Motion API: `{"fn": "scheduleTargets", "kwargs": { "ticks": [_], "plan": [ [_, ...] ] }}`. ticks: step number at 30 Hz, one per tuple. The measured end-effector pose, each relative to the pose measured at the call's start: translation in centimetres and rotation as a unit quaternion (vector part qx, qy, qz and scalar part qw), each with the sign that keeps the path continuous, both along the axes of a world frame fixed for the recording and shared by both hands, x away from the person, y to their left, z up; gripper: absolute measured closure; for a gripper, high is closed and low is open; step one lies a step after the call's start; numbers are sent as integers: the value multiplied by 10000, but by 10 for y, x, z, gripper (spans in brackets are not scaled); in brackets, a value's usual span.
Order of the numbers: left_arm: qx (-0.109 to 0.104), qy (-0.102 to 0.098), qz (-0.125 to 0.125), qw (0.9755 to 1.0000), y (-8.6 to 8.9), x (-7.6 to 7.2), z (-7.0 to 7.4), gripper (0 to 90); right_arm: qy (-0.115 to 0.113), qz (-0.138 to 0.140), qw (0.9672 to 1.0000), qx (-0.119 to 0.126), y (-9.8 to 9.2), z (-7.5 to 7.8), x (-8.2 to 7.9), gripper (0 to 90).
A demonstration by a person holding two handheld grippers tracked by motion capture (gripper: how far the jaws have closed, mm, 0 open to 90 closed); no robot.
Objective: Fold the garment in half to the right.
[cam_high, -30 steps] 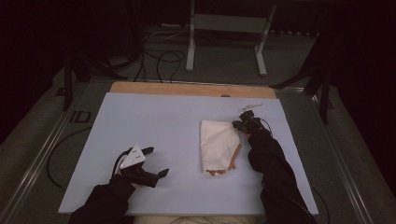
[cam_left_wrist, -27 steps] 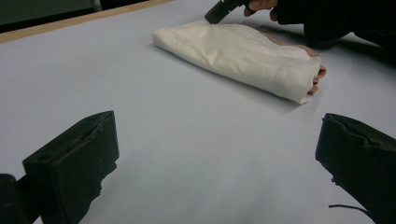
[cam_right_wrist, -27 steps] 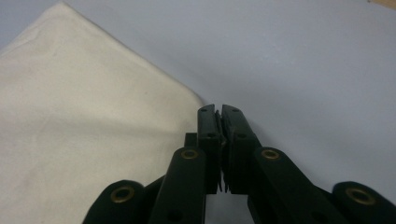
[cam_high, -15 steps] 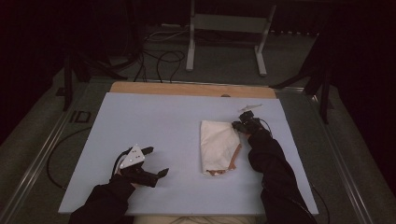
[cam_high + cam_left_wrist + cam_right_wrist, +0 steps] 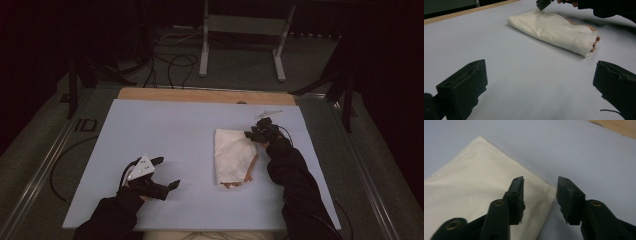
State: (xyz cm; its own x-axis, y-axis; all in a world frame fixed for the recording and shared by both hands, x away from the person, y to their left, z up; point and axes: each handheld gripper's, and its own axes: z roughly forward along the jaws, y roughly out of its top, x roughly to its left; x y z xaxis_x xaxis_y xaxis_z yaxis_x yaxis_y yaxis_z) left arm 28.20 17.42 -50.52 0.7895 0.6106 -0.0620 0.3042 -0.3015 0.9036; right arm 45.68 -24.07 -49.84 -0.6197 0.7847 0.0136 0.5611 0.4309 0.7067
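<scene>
One folded cream cloth (image 5: pixel 234 156) lies on the right half of the pale blue bench (image 5: pixel 170 130), with a tan edge showing at its near end. The right gripper (image 5: pixel 540 195) hangs over the cloth's far right corner, its jaws having just been opening, now partly apart with nothing pinched between them. The left gripper (image 5: pixel 539 85) rests wide open and empty on the bench's near left, well apart from the cloth.

Both claws agape: left claw (image 5: pixel 166 173), right claw (image 5: pixel 251 134).
</scene>
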Motion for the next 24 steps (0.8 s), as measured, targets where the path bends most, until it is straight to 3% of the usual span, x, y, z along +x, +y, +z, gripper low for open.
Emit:
{"fn": "scheduleTargets", "kwargs": {
  "ticks": [5,7,15,19,24],
  "plan": [
    [26,8,-4,10000,1,1,1,7,51,61,9999,72,4,3,-1,431],
    [13,8,9,10000,2,1,1,7,46,50,9999,78,5,4,-2,423],
    [39,41,-20,10000,3,2,2,7,262,237,9990,281,12,7,-11,163],
    [63,50,-48,10000,3,2,3,7,290,292,9984,387,15,10,-15,91],
    [115,80,-60,9999,3,2,3,7,295,422,9974,508,18,14,-19,86]
  ]
}}
